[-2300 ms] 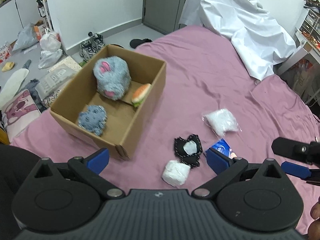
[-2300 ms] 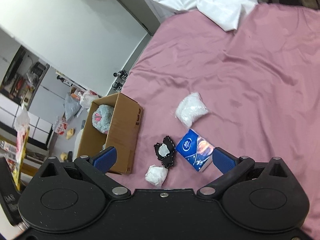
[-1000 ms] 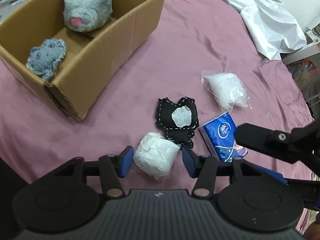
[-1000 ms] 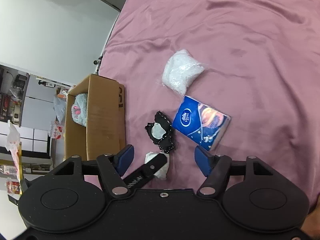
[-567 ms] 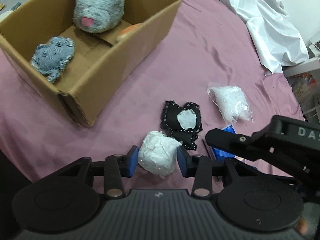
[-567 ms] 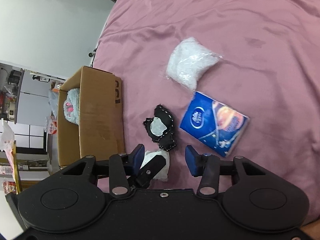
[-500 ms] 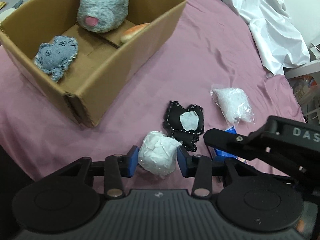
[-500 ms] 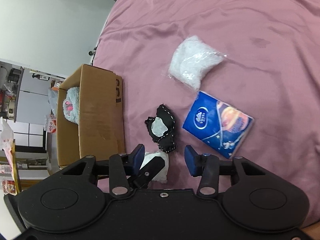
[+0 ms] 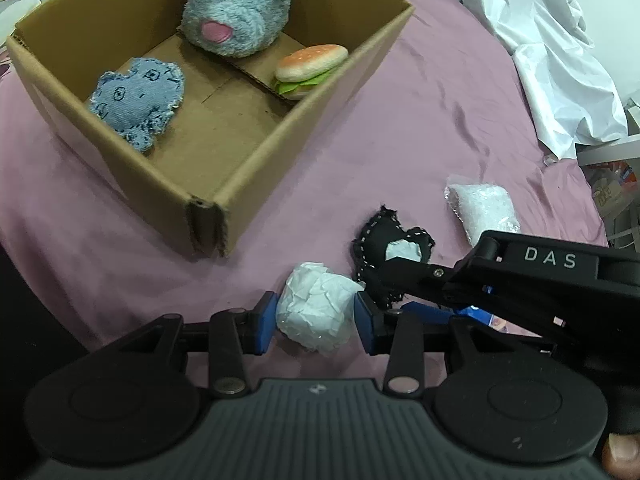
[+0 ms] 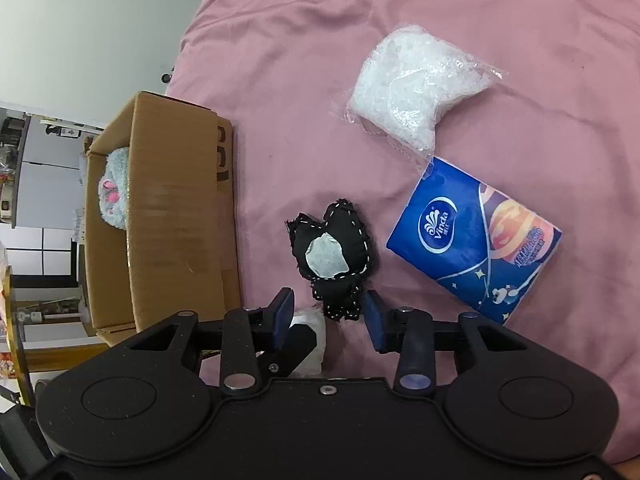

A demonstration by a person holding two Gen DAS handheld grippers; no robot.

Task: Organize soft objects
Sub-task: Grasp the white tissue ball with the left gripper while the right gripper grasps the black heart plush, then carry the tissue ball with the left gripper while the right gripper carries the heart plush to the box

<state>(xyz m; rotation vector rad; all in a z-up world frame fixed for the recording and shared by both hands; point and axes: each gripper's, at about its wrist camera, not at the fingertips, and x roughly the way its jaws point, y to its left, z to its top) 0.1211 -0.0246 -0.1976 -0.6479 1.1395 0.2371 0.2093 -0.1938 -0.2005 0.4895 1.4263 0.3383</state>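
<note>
My left gripper (image 9: 315, 317) is shut on a white crumpled wad (image 9: 318, 312) and holds it just above the pink bedsheet, near the corner of the cardboard box (image 9: 248, 160). My right gripper (image 10: 327, 314) has its jaws partly closed around the lower end of a black stitched pouch (image 10: 330, 254), also in the left wrist view (image 9: 380, 244); I cannot tell whether the pads touch it. The box holds a grey plush (image 9: 238, 8), a denim plush (image 9: 136, 100) and a toy burger (image 9: 310, 68).
A blue tissue pack (image 10: 476, 240) and a clear bag of white filling (image 10: 416, 88) lie on the pink sheet (image 10: 440, 8) right of the pouch. A white cloth (image 9: 552, 52) is heaped at the far right. The bed edge and floor clutter lie beyond the box.
My left gripper closed on the white wad and has lifted it toward the box. My right gripper narrowed and moved down over the black pouch, away from the tissue pack.
</note>
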